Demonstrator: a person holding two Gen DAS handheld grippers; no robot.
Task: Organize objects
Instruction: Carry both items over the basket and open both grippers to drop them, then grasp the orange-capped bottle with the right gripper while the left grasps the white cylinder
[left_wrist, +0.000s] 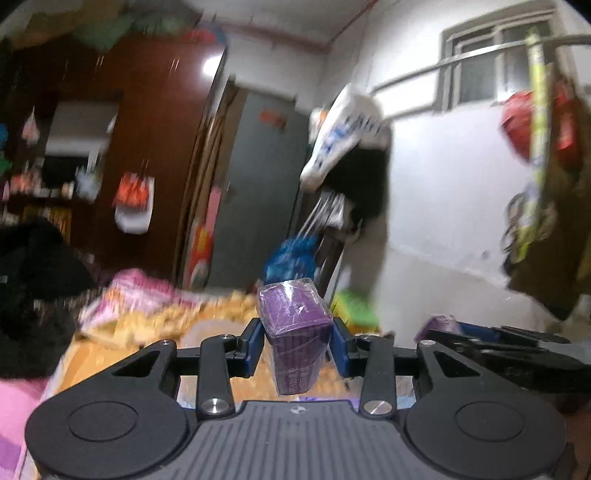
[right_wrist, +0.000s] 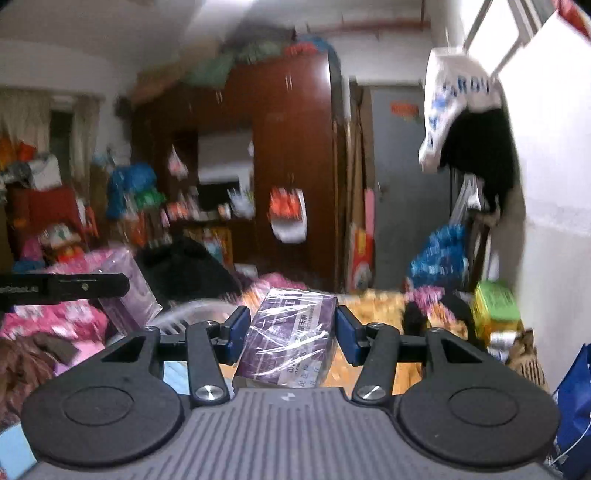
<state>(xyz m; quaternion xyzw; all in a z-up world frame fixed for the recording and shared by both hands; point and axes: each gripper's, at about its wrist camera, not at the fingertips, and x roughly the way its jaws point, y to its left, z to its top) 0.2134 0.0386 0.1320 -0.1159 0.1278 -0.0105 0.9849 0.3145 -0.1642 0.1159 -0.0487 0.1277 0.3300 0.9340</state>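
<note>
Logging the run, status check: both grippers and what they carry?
Left gripper shut on a purple wrapped box. Right gripper shut on second purple wrapped box. Both held above the cluttered bed; nothing blocking ahead.

Purple box (left_wrist: 295, 332) betw. left gripper's fingers: white print on lower face, "500" legible, rest too blurred.

Purple box (right_wrist: 291, 332) betw. right gripper's fingers: white label w/ a "1" near top, Chinese characters below, unreadable under wrap glare.

White bag (right_wrist: 458, 99) hanging above & right of fingers: blue caps, approx. "AROU", partial.

Black bar (right_wrist: 62, 286) left of fingers: small white lettering, illegible.
</note>
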